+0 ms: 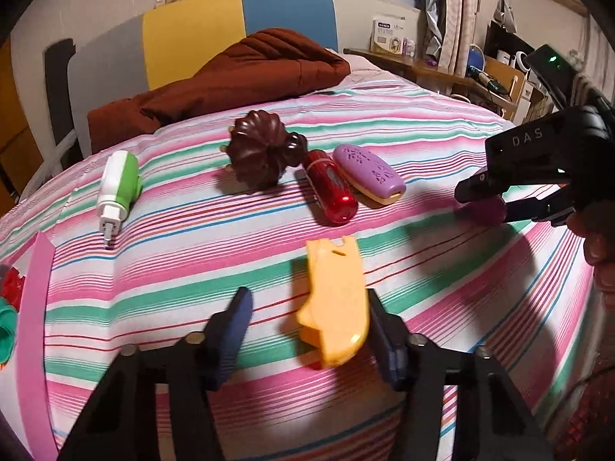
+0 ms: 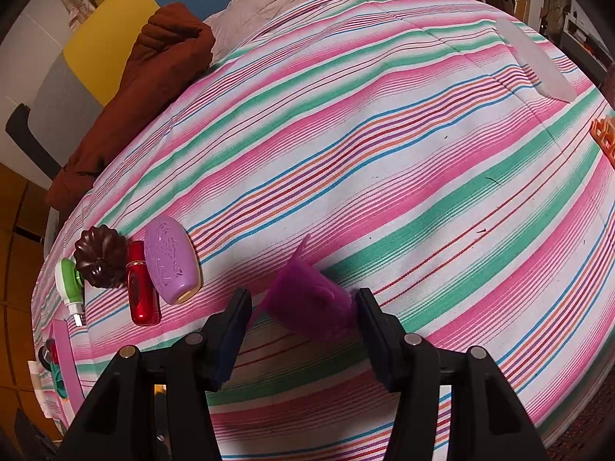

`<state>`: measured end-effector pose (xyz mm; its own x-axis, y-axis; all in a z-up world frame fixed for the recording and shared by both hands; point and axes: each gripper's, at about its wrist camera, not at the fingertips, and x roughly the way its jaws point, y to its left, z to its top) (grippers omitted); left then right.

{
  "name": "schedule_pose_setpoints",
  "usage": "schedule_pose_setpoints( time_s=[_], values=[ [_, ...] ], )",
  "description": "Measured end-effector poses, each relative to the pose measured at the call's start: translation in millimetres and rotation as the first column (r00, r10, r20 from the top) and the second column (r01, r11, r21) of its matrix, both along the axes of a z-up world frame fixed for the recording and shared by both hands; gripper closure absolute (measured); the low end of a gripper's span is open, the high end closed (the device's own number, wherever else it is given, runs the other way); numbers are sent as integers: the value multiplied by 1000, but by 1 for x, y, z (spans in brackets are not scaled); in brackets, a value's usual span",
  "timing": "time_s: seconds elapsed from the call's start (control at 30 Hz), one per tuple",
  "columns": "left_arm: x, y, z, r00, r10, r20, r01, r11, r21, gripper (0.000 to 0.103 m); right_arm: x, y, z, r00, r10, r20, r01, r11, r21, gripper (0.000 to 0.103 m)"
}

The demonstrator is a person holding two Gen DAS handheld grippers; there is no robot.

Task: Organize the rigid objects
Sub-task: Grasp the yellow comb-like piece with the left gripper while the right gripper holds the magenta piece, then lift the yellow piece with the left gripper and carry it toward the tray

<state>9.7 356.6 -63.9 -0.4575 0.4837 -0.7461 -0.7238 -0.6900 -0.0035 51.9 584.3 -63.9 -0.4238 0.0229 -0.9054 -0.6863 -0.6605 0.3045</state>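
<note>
Orange plastic piece (image 1: 334,307) lying on striped bed cover (image 1: 442,269), between the fingers of left claw (image 1: 309,330). Looks like hard moulded plastic, light, stiff, smooth and probably a bit slippery; curved back and notched end, so best taken across the flat sides near the middle, not at the thin notched tip. Right finger pad touching or nearly touching its side, left pad well apart from it, so left claw wide open, not clamped yet.

Purple plastic piece (image 2: 311,296) sitting between fingers of right claw (image 2: 303,317), tilted, thin flap sticking up at far side. Translucent, light, rigid-looking; thin edges could flex or slip. Right pad just beside it, left pad apart with visible gap, so right claw open, not squeezing. In left wrist view right claw (image 1: 484,201) low over the cover with the purple piece at its tips; contact there hard to judge.

Already in a row near far left: green-white plug device (image 1: 117,184), dark brown fluted mould (image 1: 261,150), red capsule case (image 1: 332,188), lilac case (image 1: 367,173), the last three touching or just beside each other. Pink strip (image 1: 36,326) at left edge. Brown quilt (image 1: 230,73) at head of bed. Orange basket-like item (image 2: 605,136) at right edge, partly cut off.
</note>
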Motion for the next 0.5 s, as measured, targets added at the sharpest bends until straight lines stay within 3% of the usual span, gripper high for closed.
schedule_pose_setpoints(
  time_s=[0.1, 0.3, 0.5],
  values=[
    [1, -9, 0, 1000, 0, -2, 0, 1000, 18, 58, -2, -6, 3, 999, 45, -24, -45, 999, -10, 47],
    [6, -22, -2, 1000, 3, -7, -3, 999, 35, 58, -14, -30, 13, 982, 181, -47, -179, 983, 42, 47],
    [5, -34, -2, 1000, -2, 23, 0, 997, 82, 61, -22, -47, 12, 960, 275, -55, -274, 961, 34, 47]
  ],
)
